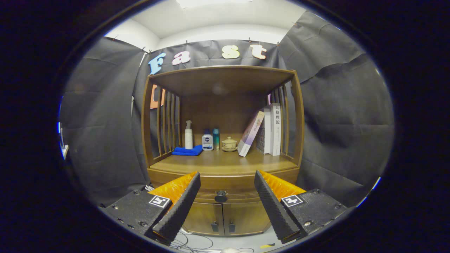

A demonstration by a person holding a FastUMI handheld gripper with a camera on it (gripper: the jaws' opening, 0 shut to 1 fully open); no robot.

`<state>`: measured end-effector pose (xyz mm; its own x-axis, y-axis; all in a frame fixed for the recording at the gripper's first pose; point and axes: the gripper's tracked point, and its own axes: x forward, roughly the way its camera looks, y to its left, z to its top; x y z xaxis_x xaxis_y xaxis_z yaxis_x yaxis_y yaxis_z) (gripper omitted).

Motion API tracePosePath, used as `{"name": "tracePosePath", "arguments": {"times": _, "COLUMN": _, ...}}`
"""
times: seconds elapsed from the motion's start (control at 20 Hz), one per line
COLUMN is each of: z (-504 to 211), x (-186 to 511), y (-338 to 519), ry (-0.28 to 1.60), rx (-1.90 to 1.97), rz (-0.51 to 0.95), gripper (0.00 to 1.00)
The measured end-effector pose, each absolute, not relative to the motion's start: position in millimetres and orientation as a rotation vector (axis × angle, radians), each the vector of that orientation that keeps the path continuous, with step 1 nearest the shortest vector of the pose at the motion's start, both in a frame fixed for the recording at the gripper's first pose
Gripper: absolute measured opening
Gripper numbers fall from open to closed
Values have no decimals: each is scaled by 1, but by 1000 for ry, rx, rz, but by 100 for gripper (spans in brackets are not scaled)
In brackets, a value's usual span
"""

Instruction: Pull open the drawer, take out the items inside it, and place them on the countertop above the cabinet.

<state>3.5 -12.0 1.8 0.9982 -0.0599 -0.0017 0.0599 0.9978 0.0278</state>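
Note:
A wooden cabinet [154, 116] stands ahead of me against the booth wall. Its drawer [225, 188] runs under the countertop [218, 163] and is closed, with a dark round knob [220, 196] at its middle. My gripper [227, 179] is open, fingers wide apart with nothing between them. It is some way back from the cabinet, and the knob appears in the gap between the fingers, beyond their tips. What lies inside the drawer is hidden.
On the countertop stand a folded blue cloth [188, 150], a white pump bottle [188, 135], two small bottles [207, 140], a lidded ceramic pot [229, 144] and several books [269, 130]. Two small doors [223, 218] sit below the drawer. Cables [193, 242] lie on the floor.

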Motion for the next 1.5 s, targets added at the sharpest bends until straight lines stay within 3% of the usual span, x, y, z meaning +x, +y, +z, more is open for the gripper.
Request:
{"name": "tracePosePath", "arguments": {"times": 0.4, "z": -29, "x": 35, "y": -1, "ry": 20, "rx": -1, "rz": -40, "gripper": 100}}
{"name": "tracePosePath", "arguments": {"times": 1.0, "z": -138, "x": 136, "y": 4, "ry": 105, "rx": -24, "rz": -36, "gripper": 100}}
{"name": "tracePosePath", "arguments": {"times": 1.35, "z": -158, "x": 181, "y": -12, "ry": 137, "rx": 5, "rz": -54, "gripper": 100}}
{"name": "tracePosePath", "arguments": {"times": 1.5, "z": -159, "x": 189, "y": -14, "ry": 136, "rx": -2, "rz": -74, "gripper": 83}}
